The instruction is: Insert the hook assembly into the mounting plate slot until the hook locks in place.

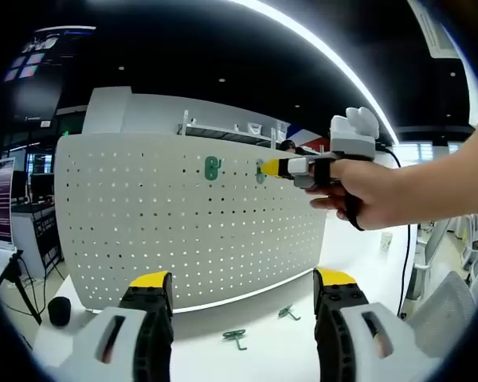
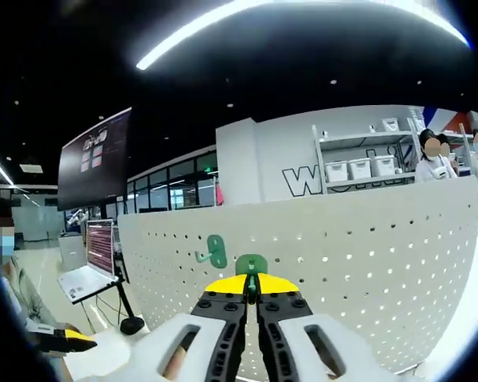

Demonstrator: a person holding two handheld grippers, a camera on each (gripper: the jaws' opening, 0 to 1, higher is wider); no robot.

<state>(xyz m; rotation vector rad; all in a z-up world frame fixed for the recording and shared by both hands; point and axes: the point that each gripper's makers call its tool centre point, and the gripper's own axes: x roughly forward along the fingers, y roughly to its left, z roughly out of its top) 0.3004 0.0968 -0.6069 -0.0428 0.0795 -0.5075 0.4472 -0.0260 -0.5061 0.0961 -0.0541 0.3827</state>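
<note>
A white pegboard plate point(image 1: 183, 223) stands upright on the table. One green hook point(image 1: 213, 168) hangs in its upper holes. My right gripper point(image 1: 264, 167), held by a hand, is shut on a second green hook point(image 1: 260, 173) and presses it against the board just right of the first. In the right gripper view its jaws point(image 2: 252, 285) are closed on that hook point(image 2: 252, 266), with the mounted hook point(image 2: 216, 251) up and to the left on the pegboard point(image 2: 366, 255). My left gripper point(image 1: 243, 290) hangs open and holds nothing, low in front of the board.
Two spare green hooks point(image 1: 236, 338) point(image 1: 287, 313) lie on the white table before the board. A dark round object point(image 1: 60, 310) sits at the table's left. A laptop point(image 2: 84, 278) and a seated person are off to the left, and shelves with bins point(image 2: 358, 167) stand behind.
</note>
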